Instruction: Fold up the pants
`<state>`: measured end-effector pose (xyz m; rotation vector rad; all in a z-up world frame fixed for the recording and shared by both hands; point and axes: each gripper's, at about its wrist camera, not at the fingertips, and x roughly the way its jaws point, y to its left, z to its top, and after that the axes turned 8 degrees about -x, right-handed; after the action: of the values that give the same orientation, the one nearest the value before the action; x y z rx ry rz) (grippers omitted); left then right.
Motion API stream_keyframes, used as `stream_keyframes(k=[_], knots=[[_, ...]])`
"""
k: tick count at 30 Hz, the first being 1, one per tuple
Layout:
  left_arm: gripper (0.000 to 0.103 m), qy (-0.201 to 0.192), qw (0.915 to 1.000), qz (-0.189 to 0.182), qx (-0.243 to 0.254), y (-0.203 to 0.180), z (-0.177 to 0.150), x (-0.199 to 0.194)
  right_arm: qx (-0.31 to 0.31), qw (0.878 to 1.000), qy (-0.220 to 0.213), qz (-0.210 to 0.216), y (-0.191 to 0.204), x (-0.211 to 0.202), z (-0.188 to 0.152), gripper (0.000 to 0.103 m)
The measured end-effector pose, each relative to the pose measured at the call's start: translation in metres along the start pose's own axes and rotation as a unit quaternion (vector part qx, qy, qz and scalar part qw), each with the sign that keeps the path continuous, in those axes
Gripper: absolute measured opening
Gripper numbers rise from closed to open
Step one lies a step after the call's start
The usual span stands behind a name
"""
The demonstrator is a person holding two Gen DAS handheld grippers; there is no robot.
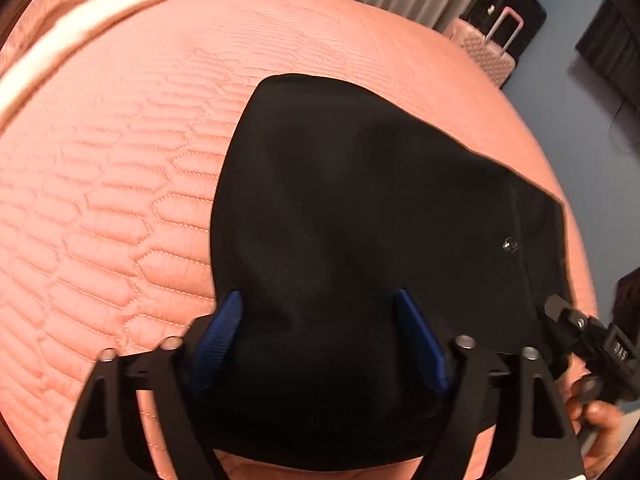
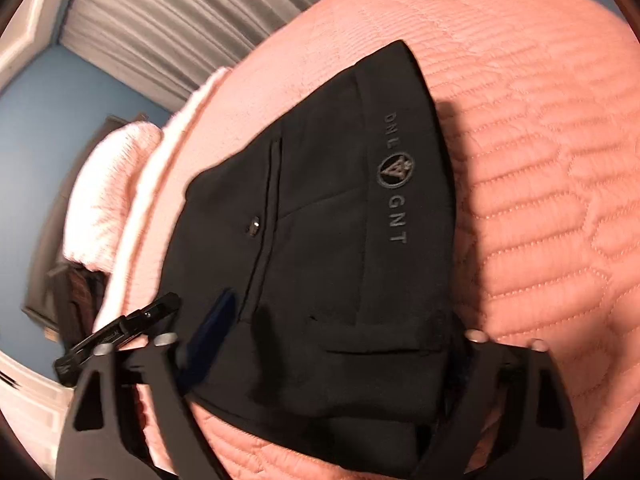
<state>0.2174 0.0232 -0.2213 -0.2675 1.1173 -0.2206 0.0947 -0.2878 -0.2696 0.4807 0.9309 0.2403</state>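
Observation:
Folded black pants [image 1: 360, 200] lie on a pink quilted bedspread [image 1: 120, 208]; a grey logo shows on the waistband [image 2: 394, 172] and a metal snap [image 1: 509, 245] near it. My left gripper [image 1: 322, 320] points down at the near edge of the pants. Its blue pads [image 1: 228, 320] stand half apart astride a hump of black fabric, which is not clamped flat. My right gripper [image 2: 336, 332] straddles the waist end the same way, with one blue pad [image 2: 218, 328] showing and the other finger hidden under cloth. Each gripper appears at the edge of the other's view: right gripper [image 1: 576, 328], left gripper [image 2: 132, 320].
A pale pink pillow [image 2: 116, 184] and a folded blanket [image 1: 60, 40] lie at the head of the bed. A pink suitcase [image 1: 488, 52] and a black one stand on the blue floor beside grey curtains [image 2: 160, 20]. A hand [image 1: 600, 432] holds the right gripper.

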Motion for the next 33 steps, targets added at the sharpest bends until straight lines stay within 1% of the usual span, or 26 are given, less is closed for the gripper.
stream_keyframes(k=[1,2,3,4,7,11,12,14,15,16,17,18,19,20,21,22,23,25,26,27,28,29,30,31,32,33], knots=[[0.041,-0.004,1.0000,0.001,-0.005,0.001,0.002,-0.005,0.011,1.000,0.000,0.011,0.004,0.002,0.002,0.038],[0.035,-0.003,0.9999,-0.005,-0.010,0.002,0.004,-0.010,0.024,0.999,0.001,0.023,0.001,-0.002,0.004,0.033],[0.027,0.001,0.9998,-0.017,-0.014,0.004,0.006,-0.014,0.016,1.000,0.002,0.021,0.006,-0.003,0.007,0.028],[0.023,0.003,0.9997,-0.019,-0.013,0.004,0.007,-0.018,0.004,1.000,0.004,0.018,0.012,-0.007,0.008,0.025],[0.015,0.000,0.9999,-0.004,0.011,-0.003,-0.001,-0.035,-0.028,0.999,0.015,0.017,0.032,-0.027,0.009,0.022],[0.014,0.015,0.9997,-0.017,-0.007,0.005,-0.037,-0.066,-0.057,0.997,0.042,0.015,0.044,-0.054,-0.017,0.022],[0.014,0.021,0.9995,-0.019,-0.012,0.009,-0.052,-0.071,-0.072,0.996,0.056,0.008,0.042,-0.054,-0.033,0.023],[0.017,0.027,0.9996,0.005,-0.011,0.012,-0.077,-0.067,-0.061,0.995,0.073,0.010,0.031,-0.042,-0.051,0.028],[0.023,0.017,0.9997,0.018,-0.009,0.013,-0.083,-0.065,-0.045,0.997,0.059,0.024,0.020,-0.043,-0.058,0.034],[0.027,-0.003,0.9996,0.026,-0.010,0.014,-0.088,-0.068,-0.020,0.998,0.043,0.038,0.010,-0.051,-0.060,0.038],[0.028,-0.014,0.9993,0.032,-0.014,0.013,-0.088,-0.073,0.001,0.999,0.036,0.032,0.003,-0.060,-0.059,0.043],[0.029,-0.031,0.9980,0.053,-0.017,0.011,-0.084,-0.087,0.010,1.000,0.017,-0.012,0.000,-0.081,-0.055,0.056],[0.028,-0.063,0.9938,0.091,-0.011,0.008,-0.080,-0.104,0.000,0.999,-0.002,-0.044,0.002,-0.095,-0.053,0.056],[0.026,-0.096,0.9892,0.111,0.000,0.000,-0.074,-0.118,-0.034,0.995,-0.035,-0.083,0.011,-0.117,-0.047,0.055],[0.027,-0.135,0.9834,0.120,0.018,-0.010,-0.065,-0.135,-0.061,0.992,-0.054,-0.094,0.021,-0.128,-0.041,0.055],[0.036,-0.150,0.9814,0.116,0.031,-0.020,-0.056,-0.142,-0.086,0.990,-0.064,-0.087,0.036,-0.132,-0.032,0.055],[0.042,-0.151,0.9819,0.107,0.041,-0.031,-0.046,-0.143,-0.102,0.990,-0.062,-0.074,0.047,-0.128,-0.024,0.055],[0.066,-0.138,0.9853,0.077,0.064,-0.055,-0.028,-0.124,-0.154,0.986,-0.040,-0.043,0.084,-0.097,-0.006,0.053],[0.069,-0.127,0.9862,0.075,0.075,-0.065,-0.021,-0.106,-0.165,0.985,-0.034,-0.032,0.092,-0.083,-0.001,0.053],[0.069,-0.102,0.9870,0.094,0.081,-0.071,-0.014,-0.074,-0.176,0.984,-0.007,-0.016,0.098,-0.051,0.006,0.051],[0.069,-0.064,0.9867,0.125,0.083,-0.070,-0.010,-0.038,-0.181,0.983,0.013,-0.026,0.096,-0.032,0.008,0.051],[0.069,-0.037,0.9852,0.145,0.083,-0.056,-0.019,-0.021,-0.181,0.981,0.036,-0.065,0.077,-0.008,0.009,0.051],[0.075,-0.018,0.9863,0.142,0.083,-0.045,-0.019,0.003,-0.158,0.985,0.040,-0.060,0.053,-0.004,0.009,0.026],[0.075,-0.036,0.9908,0.113,0.065,-0.034,-0.018,-0.002,-0.120,0.991,0.037,-0.055,0.033,-0.010,0.011,0.000],[0.074,-0.045,0.9905,0.120,0.050,-0.024,-0.014,-0.015,-0.084,0.994,0.025,-0.065,0.020,-0.024,0.015,0.000],[0.068,-0.057,0.9867,0.146,0.044,-0.017,-0.013,-0.027,-0.069,0.993,0.002,-0.098,0.018,-0.041,0.020,0.001]])
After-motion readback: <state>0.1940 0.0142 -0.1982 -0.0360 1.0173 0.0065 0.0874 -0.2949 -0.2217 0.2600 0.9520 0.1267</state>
